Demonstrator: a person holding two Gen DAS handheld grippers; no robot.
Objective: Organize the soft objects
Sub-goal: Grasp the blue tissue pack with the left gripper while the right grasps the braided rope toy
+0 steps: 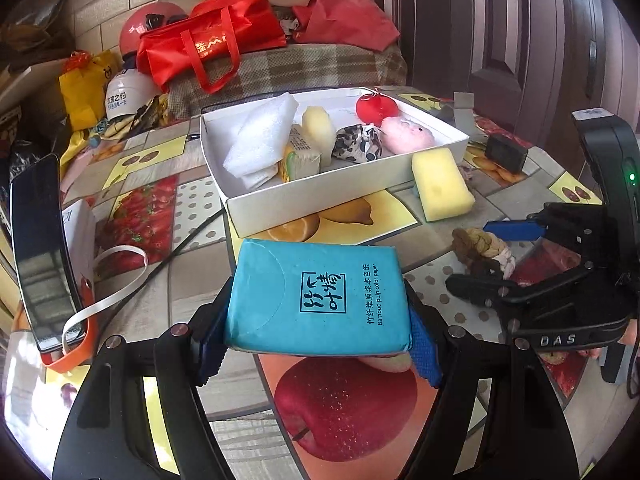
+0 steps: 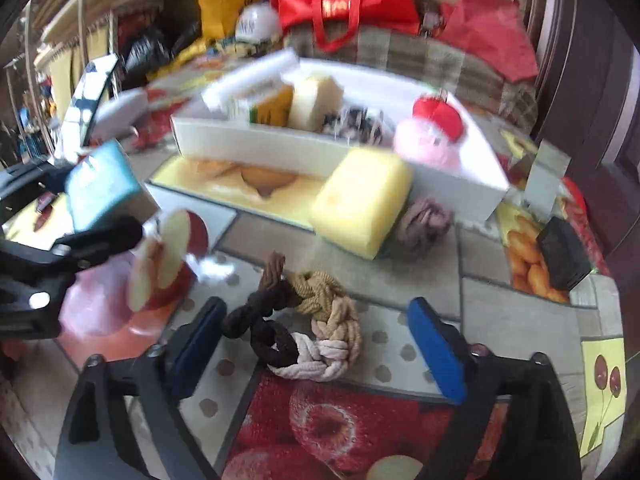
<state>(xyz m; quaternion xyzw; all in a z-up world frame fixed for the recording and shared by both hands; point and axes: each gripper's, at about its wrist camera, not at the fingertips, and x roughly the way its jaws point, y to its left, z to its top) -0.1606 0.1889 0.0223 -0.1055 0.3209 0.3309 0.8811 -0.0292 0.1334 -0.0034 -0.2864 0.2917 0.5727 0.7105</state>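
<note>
A blue tissue pack (image 1: 320, 296) sits gripped between the blue pads of my left gripper (image 1: 316, 346), held above the table in front of the white box (image 1: 320, 196). In the right wrist view the pack (image 2: 100, 188) shows at the far left. A braided hair tie (image 2: 304, 328) in brown, tan and white lies on the table between the fingers of my right gripper (image 2: 318, 344). Its pads stand apart from the tie. A yellow sponge (image 2: 360, 200) and a mauve scrunchie (image 2: 424, 220) rest against the box's front. The box holds a white towel (image 1: 260, 140), a pink plush (image 1: 408, 136) and other soft items.
A black block (image 2: 564, 252) lies on the table at right. A dark phone (image 1: 40, 248) in an orange holder stands at left, with a white strap beside it. Red bags (image 1: 208, 40) and helmets crowd a plaid-covered surface behind the box. A dark door closes off the right.
</note>
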